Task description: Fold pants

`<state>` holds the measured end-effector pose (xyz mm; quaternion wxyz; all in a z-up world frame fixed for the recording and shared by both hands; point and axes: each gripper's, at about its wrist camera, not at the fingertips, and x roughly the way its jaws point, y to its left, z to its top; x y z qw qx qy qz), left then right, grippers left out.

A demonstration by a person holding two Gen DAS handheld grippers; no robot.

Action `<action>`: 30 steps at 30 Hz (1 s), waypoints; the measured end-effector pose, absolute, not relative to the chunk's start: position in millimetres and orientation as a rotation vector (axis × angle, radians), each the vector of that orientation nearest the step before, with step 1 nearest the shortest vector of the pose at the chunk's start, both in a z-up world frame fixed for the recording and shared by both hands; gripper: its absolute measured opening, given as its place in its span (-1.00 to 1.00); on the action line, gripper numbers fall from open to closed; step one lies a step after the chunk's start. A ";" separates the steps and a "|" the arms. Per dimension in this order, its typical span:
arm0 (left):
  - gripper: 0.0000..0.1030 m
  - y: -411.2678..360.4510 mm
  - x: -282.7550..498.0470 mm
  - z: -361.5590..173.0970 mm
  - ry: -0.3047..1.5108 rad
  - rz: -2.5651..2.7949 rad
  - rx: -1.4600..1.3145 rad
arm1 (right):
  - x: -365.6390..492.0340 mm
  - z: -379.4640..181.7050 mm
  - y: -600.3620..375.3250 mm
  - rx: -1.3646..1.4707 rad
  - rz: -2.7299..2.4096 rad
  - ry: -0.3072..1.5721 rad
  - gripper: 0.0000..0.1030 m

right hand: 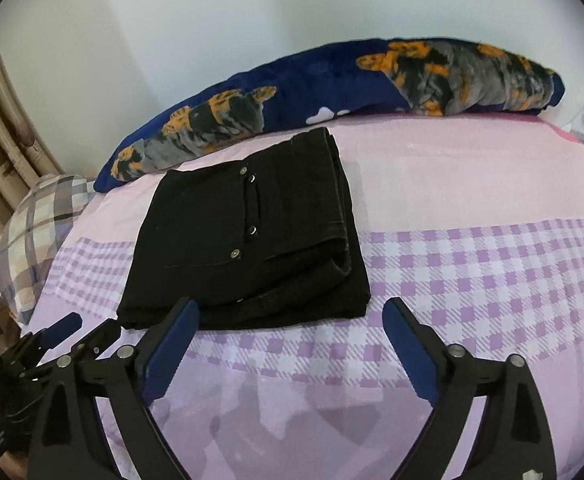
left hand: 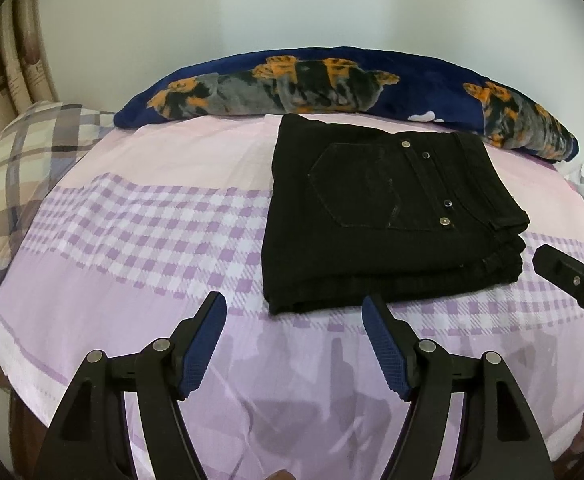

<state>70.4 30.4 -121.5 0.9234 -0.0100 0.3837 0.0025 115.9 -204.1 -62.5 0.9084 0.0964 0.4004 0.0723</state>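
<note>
Black pants (left hand: 384, 216) lie folded into a thick rectangle on the bed, back pocket and metal rivets facing up. In the right wrist view the same pants (right hand: 247, 240) sit left of centre. My left gripper (left hand: 294, 308) hovers open just short of the pants' near edge, nothing between its blue pads. My right gripper (right hand: 292, 312) stands wide open near the pants' near right corner, also holding nothing. A finger of the right gripper (left hand: 568, 280) shows at the right edge of the left wrist view, and the left gripper (right hand: 79, 330) shows low at the left of the right wrist view.
The bed sheet (left hand: 151, 220) is pink with lilac checks. A dark blue blanket roll (left hand: 332, 84) with orange and grey patches lies along the far side against the white wall. A plaid pillow (left hand: 23, 168) rests at the left by a wooden headboard (left hand: 7, 52).
</note>
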 end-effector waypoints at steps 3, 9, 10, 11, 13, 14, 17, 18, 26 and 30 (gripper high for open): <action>0.38 29.2 65.5 -121.1 0.784 0.013 -0.019 | 106.7 -62.3 -198.6 0.164 0.129 0.802 0.85; 0.38 26.8 59.6 -122.2 0.777 0.023 -0.011 | 103.5 -65.5 -194.3 0.146 0.131 0.803 0.87; 0.38 27.0 59.2 -122.2 0.777 0.024 -0.011 | 103.0 -65.8 -194.3 0.146 0.129 0.802 0.87; 0.38 26.9 58.5 -122.2 0.776 0.026 -0.010 | 103.1 -66.0 -194.5 0.145 0.129 0.803 0.87; 0.38 27.0 57.2 -121.5 0.771 0.029 -0.011 | 102.8 -66.2 -194.9 0.150 0.128 0.804 0.87; 0.38 27.4 57.1 -121.1 0.769 0.030 -0.010 | 102.5 -66.2 -195.3 0.152 0.127 0.804 0.87; 0.38 26.3 54.9 -120.4 0.761 0.033 -0.008 | 102.9 -66.7 -196.0 0.152 0.126 0.805 0.88; 0.38 25.9 54.6 -120.4 0.761 0.031 -0.007 | 103.4 -67.3 -196.2 0.151 0.127 0.807 0.88; 0.38 22.6 52.6 -121.7 0.766 0.031 0.001 | 103.1 -70.8 -196.1 0.150 0.125 0.819 0.88; 0.38 23.0 53.1 -123.4 0.770 0.034 0.000 | 103.4 -72.8 -194.3 0.150 0.126 0.825 0.88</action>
